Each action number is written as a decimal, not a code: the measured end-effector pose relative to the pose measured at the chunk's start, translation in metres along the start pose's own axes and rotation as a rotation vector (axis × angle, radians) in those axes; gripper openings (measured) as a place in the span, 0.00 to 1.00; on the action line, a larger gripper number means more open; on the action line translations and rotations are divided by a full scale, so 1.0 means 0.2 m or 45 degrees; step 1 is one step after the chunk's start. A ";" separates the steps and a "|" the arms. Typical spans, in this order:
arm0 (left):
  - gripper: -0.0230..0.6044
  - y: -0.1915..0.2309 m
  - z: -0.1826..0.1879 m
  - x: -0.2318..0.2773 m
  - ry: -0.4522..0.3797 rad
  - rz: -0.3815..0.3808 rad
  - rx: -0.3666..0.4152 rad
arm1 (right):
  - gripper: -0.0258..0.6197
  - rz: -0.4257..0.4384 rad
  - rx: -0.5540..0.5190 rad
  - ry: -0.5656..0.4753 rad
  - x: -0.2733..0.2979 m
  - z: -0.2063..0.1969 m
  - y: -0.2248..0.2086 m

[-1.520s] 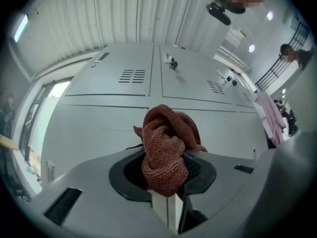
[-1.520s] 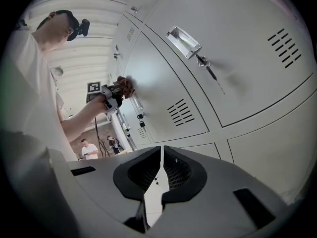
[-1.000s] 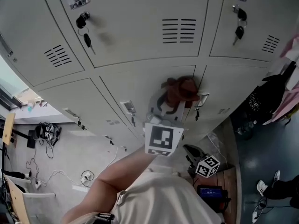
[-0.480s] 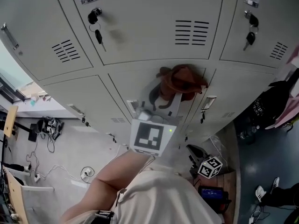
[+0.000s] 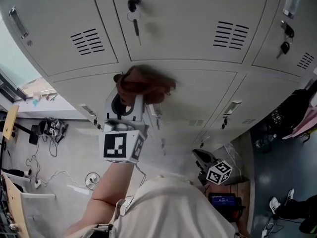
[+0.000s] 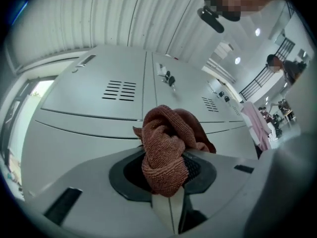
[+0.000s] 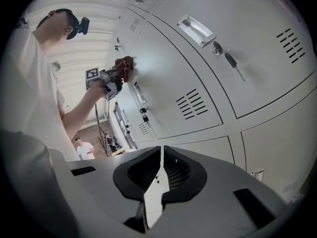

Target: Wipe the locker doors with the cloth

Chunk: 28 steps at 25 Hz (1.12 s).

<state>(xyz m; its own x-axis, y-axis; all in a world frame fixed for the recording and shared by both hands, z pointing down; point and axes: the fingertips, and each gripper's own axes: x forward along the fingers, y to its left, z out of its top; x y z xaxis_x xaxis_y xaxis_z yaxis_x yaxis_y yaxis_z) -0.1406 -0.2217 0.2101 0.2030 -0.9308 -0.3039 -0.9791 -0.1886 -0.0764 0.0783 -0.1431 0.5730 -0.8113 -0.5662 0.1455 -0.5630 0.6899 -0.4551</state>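
Mid-wipe, the left gripper (image 5: 130, 99) pinched the cloth (image 5: 143, 82), seemingly touching a locker door (image 5: 203, 95); the right gripper (image 7: 161, 175) had its jaws pressed together, empty. Next: sweep across.

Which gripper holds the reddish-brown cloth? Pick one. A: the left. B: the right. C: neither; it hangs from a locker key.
A: the left gripper has its jaws shut on the cloth at the locker door, while the right gripper has its jaws together with nothing between.
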 end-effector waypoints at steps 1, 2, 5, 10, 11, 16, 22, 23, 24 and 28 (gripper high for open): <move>0.22 0.06 0.01 -0.02 -0.004 0.032 0.004 | 0.09 -0.001 -0.001 0.005 0.01 -0.01 0.02; 0.22 0.11 0.01 -0.03 -0.009 0.057 0.004 | 0.09 -0.002 -0.003 0.008 0.02 -0.02 0.03; 0.22 0.13 -0.01 -0.06 -0.001 -0.002 -0.018 | 0.09 -0.016 -0.005 0.011 0.04 -0.04 0.08; 0.22 -0.15 -0.24 -0.15 0.101 -0.318 -0.091 | 0.09 -0.092 -0.021 -0.011 0.01 -0.07 0.13; 0.21 -0.21 -0.30 -0.19 0.114 -0.372 -0.106 | 0.09 -0.112 -0.027 -0.023 0.00 -0.07 0.13; 0.22 -0.46 -0.61 -0.38 0.234 -0.635 -0.132 | 0.09 -0.241 -0.033 -0.100 -0.13 -0.04 0.12; 0.22 -0.56 -0.94 -0.53 0.381 -0.762 -0.158 | 0.09 -0.391 -0.039 -0.171 -0.34 -0.03 0.12; 0.22 -0.57 -0.99 -0.55 0.410 -0.774 -0.182 | 0.09 -0.410 -0.040 -0.180 -0.37 -0.03 0.12; 0.22 -0.58 -1.03 -0.56 0.436 -0.782 -0.214 | 0.09 -0.428 -0.041 -0.190 -0.40 -0.03 0.12; 0.22 -0.60 -1.19 -0.61 0.540 -0.769 -0.364 | 0.09 -0.473 -0.053 -0.252 -0.50 0.00 0.14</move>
<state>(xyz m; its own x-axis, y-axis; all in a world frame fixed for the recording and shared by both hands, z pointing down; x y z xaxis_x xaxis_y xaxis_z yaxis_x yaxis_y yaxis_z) -0.0514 -0.1590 0.4823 0.7340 -0.6710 0.1048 -0.6786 -0.7187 0.1518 0.1445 -0.0677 0.5455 -0.5087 -0.8526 0.1199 -0.8206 0.4380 -0.3673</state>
